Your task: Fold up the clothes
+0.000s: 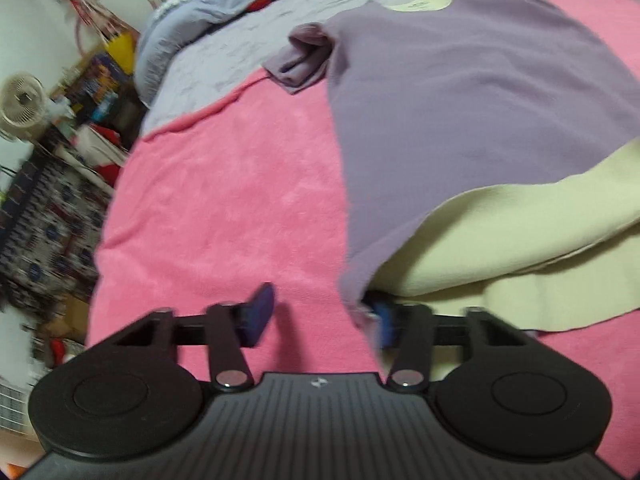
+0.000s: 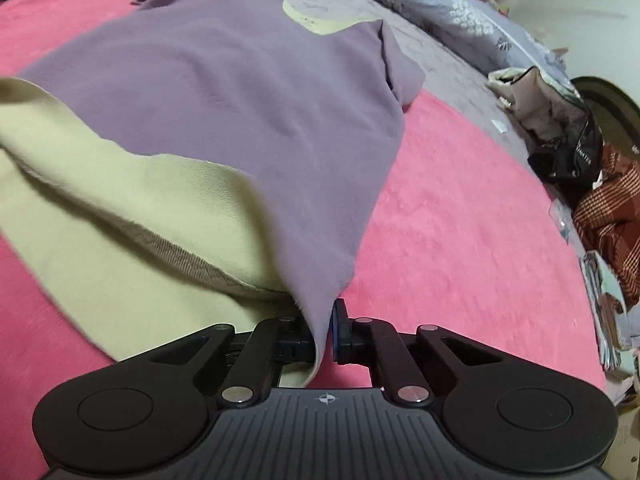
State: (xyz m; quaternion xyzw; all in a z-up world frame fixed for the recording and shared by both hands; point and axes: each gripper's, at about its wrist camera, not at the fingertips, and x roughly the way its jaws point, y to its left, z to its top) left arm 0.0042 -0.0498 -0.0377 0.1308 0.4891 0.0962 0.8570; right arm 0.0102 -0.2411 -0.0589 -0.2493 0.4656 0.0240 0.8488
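A purple shirt [image 1: 460,92] with a pale yellow lining lay spread on a pink blanket [image 1: 224,200] that covered most of a bed. Its hem, nearest both cameras, was lifted, so the yellow inside showed beneath the purple outer layer. In the left view one short sleeve [image 1: 300,60] lay crumpled at the shirt's far left, over the line where the blanket met a grey sheet [image 1: 224,56]. The yellow neck opening showed at the far end.

The left gripper [image 1: 320,316] stood wide, its two blue pads well apart. Its left pad [image 1: 260,316] hung free over the blanket; its right pad sat at the shirt's lower left corner, partly hidden under the purple edge. Whether that pad touched the cloth could not be told.

The right gripper [image 2: 320,336] was narrow, closed on the shirt's [image 2: 240,92] lower right corner. A fold of purple cloth ran down between the fingers, with the right blue pad [image 2: 340,332] against it and the left finger hidden behind the cloth. From that pinch the cloth rose taut toward the body of the shirt.

Beyond the blanket [image 2: 460,216], at the right, were a dark bag [image 2: 568,152] and a plaid garment [image 2: 608,216].
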